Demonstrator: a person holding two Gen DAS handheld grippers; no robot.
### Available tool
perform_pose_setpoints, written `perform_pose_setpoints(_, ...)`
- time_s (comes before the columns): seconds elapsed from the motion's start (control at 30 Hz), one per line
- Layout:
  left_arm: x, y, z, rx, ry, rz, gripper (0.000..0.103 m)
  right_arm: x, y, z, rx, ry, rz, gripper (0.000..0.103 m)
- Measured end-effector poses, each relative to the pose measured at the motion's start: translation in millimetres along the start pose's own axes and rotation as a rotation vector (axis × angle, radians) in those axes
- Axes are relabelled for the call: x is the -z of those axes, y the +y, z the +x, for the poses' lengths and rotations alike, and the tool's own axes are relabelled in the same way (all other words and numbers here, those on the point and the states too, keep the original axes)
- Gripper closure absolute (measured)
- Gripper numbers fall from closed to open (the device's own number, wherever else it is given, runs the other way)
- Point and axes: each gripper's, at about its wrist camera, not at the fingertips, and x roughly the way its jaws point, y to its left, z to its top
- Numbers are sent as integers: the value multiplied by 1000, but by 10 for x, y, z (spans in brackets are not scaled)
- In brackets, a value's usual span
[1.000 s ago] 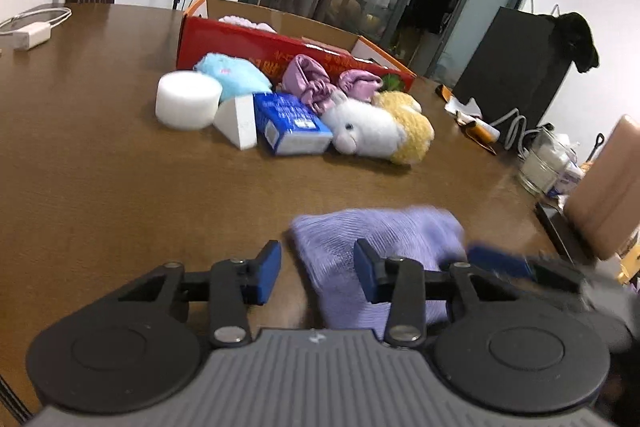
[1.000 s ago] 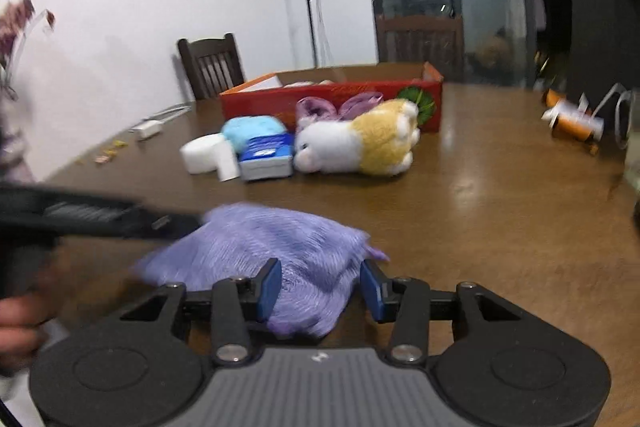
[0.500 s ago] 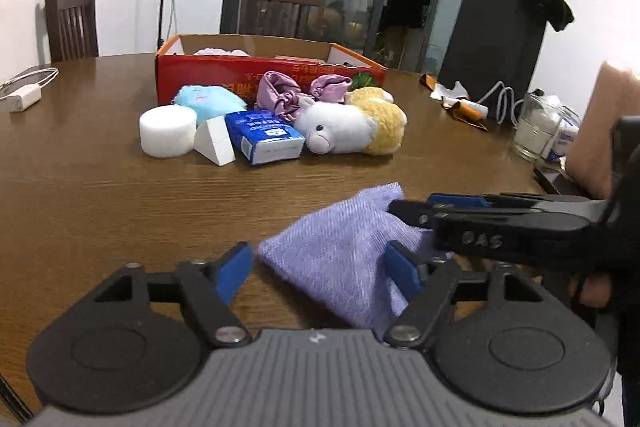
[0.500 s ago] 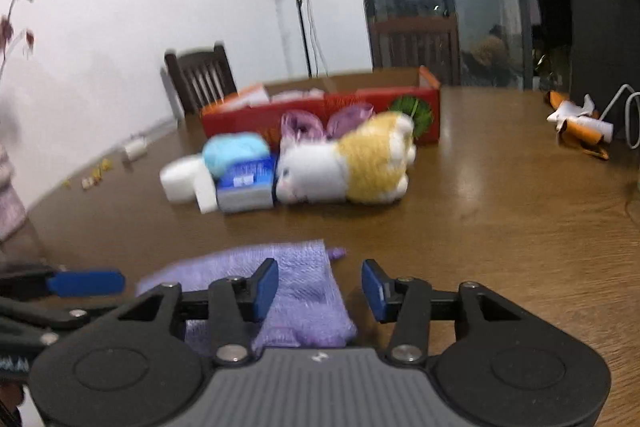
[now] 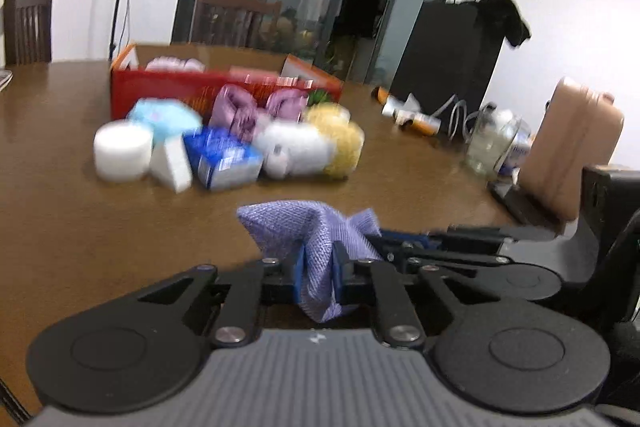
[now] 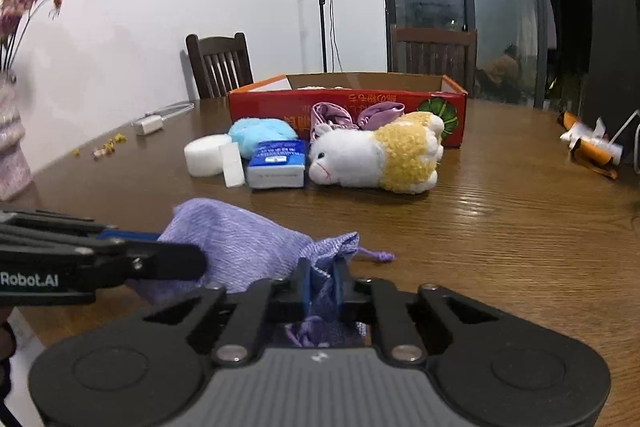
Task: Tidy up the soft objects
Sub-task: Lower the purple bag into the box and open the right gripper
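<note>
Lilac woven drawstring pouch (image 6: 236,247) bunched on the counter (image 6: 500,227), near edge. Left claw (image 5: 319,269) and right claw (image 6: 321,287) both just closed, each pinching its fabric; earlier it lay flat between spread jaws. Only the right view shows its cord (image 6: 376,257).

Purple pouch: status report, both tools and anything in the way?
Left tool and right tool just closed, both shut on purple pouch. Pouch bunched, low over table. Nothing in the way.

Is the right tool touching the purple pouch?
Touching. Right wrist view shows the right tool pinching the purple pouch fabric between its pads.
</note>
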Motion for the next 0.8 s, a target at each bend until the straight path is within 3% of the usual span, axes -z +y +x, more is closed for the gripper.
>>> perform_pose_setpoints(0.1,-424,40,57,34,-78,14,89,-318,-155,-98,-33,-82,64,96)
perform_pose_setpoints(0.27,-1382,226,650,35,-155,46,89,-1289,-462,111,-4,-223,-46,95)
perform_pose_setpoints(0.43,-1962,501,1712,-24,-45,39,88,-2072,-903,1035,53,-141,-58,95)
perform_pose_setpoints(0.53,-1998,608,2220,-61,48,37,88,-2253,-1000,1585,118,-59,-107,95)
perform_pose_setpoints(0.63,-1918,701,2453,-72,98,16,87,-2250,-992,1902,155,3,-165,95)
perform_pose_setpoints(0.67,-1876,736,2477,-64,109,0,84,-2232,-990,1962,168,14,-177,95)
perform_pose_setpoints(0.7,-1862,751,2508,-53,113,-6,71,-2195,-1005,1997,165,22,-178,95)
perform_pose_setpoints(0.8,-1809,717,2540,-48,113,27,57,-2151,-996,2022,170,21,-182,93)
